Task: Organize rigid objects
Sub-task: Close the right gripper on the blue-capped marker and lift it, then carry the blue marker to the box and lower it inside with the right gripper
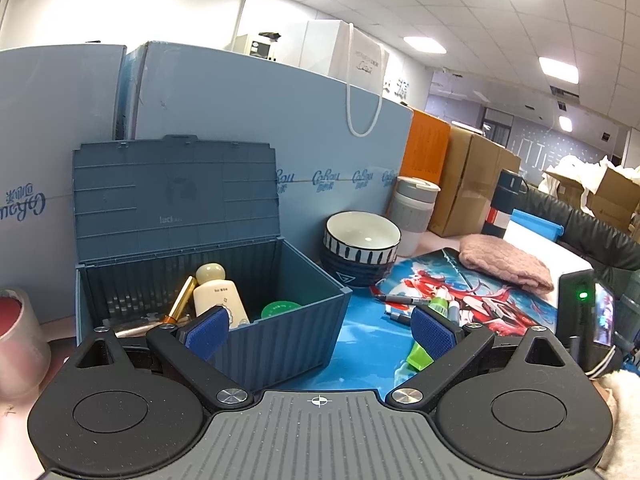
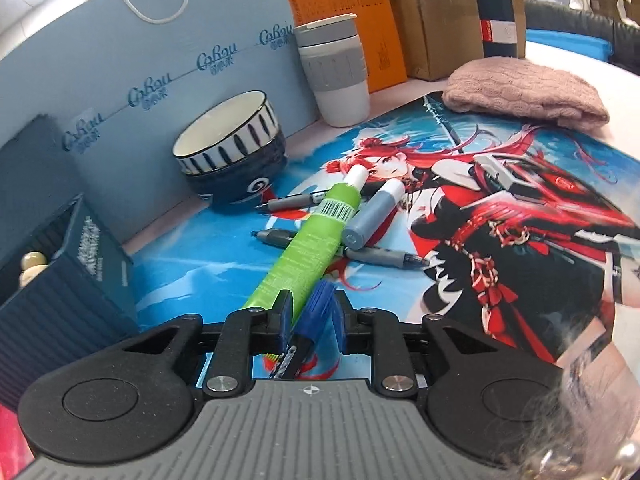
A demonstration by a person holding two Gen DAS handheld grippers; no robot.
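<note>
While right gripper [image 2: 310, 320] pinches blue marker [image 2: 320, 300], left gripper [image 1: 320, 330] gapes empty; marker may slip, nudging green tube [image 2: 308, 240].

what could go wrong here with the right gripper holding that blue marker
The right gripper pinches the blue marker close beside the green tube, so lifting could nudge the tube and the grey tube leaning on it. The storage box already holds a cream bottle, so a drop could land awkwardly.
</note>
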